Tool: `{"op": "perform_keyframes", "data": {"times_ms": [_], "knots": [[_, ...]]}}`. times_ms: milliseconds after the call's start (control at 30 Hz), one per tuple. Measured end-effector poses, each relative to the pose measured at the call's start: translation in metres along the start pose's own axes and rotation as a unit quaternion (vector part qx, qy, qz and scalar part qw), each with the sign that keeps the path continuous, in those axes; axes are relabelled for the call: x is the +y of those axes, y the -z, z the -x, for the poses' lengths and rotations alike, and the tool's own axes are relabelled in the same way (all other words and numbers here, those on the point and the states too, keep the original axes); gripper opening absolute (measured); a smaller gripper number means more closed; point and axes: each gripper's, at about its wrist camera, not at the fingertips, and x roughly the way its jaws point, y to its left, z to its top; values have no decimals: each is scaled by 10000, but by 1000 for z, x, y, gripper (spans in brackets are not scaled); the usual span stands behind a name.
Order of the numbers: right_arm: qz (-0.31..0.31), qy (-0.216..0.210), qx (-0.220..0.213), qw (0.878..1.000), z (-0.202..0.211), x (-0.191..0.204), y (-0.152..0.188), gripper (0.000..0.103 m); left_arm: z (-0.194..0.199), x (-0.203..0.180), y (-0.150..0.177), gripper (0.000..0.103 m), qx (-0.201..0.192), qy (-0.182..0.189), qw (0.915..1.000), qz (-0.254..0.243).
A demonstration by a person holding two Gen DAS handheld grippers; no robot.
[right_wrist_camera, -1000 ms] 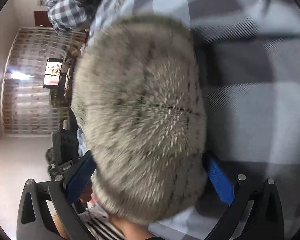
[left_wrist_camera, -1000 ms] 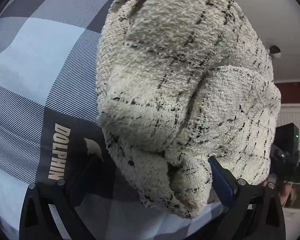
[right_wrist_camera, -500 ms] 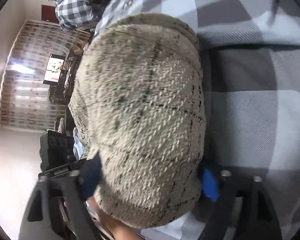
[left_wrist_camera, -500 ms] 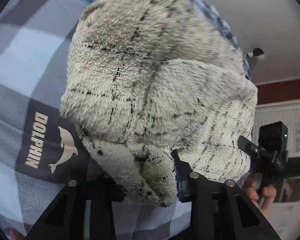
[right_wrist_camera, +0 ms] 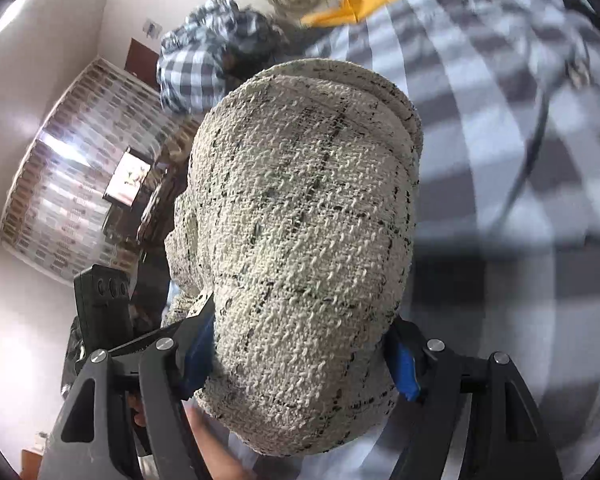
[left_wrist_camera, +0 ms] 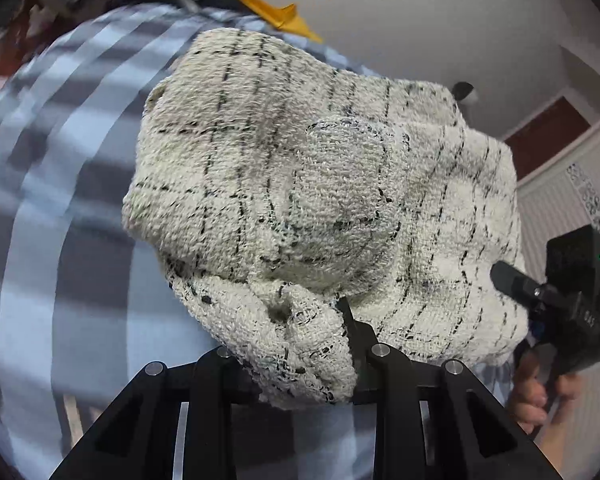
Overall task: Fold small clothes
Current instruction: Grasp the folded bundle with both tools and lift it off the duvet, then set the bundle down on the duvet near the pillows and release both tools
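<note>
A cream tweed garment (left_wrist_camera: 300, 200) with thin black threads hangs bunched above the checked bed cover (left_wrist_camera: 60, 240). My left gripper (left_wrist_camera: 296, 344) is shut on a folded corner of it, and the cloth hides the fingertips. In the right wrist view the same garment (right_wrist_camera: 308, 220) fills the middle. My right gripper (right_wrist_camera: 300, 352) has a thick bundle of it between its blue pads (right_wrist_camera: 402, 364); the jaws are closing and press on the cloth. The right gripper's body (left_wrist_camera: 572, 300) shows at the right edge of the left wrist view, held in a hand (left_wrist_camera: 540, 392).
The blue-grey checked cover (right_wrist_camera: 500, 120) spreads under and behind the garment. A yellow item (right_wrist_camera: 352, 8) and a heap of checked cloth (right_wrist_camera: 204, 60) lie at the bed's far end. A thin dark cord (right_wrist_camera: 536, 132) crosses the cover. Beyond are a wall and curtains (right_wrist_camera: 60, 184).
Both grippers went from wide open to closed on the garment. They have risen with it, so it hangs off the cover. The dolphin label has left the left wrist view.
</note>
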Motion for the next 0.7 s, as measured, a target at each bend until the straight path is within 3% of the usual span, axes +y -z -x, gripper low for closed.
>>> {"op": "perform_keyframes", "data": {"times_ms": [167,367,400,433,467,500,533,567,633,700], "knots": [[-277,126,-246,9992,-18,-29,-46,68,-57,-12,-58,28,136,-289,9991,-266],[-599,461,146,9970,-71,-59,-63,69,-135,17,-64,30,757,-720,9944,-175],[-718,539,257,9956,-80,-68,-59,72,-137,17,-64,32,671,-698,9951,-211],[-878,597,236,9941,-84,-80,-53,81,-137,16,-63,34,506,-643,9963,-267],[-1029,468,120,9935,-85,-89,-50,88,-135,12,-61,43,332,-722,9961,-387],[-1154,291,35,9929,-83,-96,-48,89,-130,4,-58,61,177,-1064,9922,-629],[-1269,158,7,9918,-80,-100,-44,90,-124,5,-54,69,65,-1357,9876,-790],[-1299,146,35,9914,-77,-99,-42,90,-113,-5,-49,78,-152,-1880,9765,-1041],[-1244,384,-11,9915,-62,-85,-38,90,-94,-23,-45,79,-442,-2415,9585,-1452],[-1056,955,-340,9892,-33,-61,-33,91,-65,-46,-28,81,-674,-2801,9393,-1863]]}}
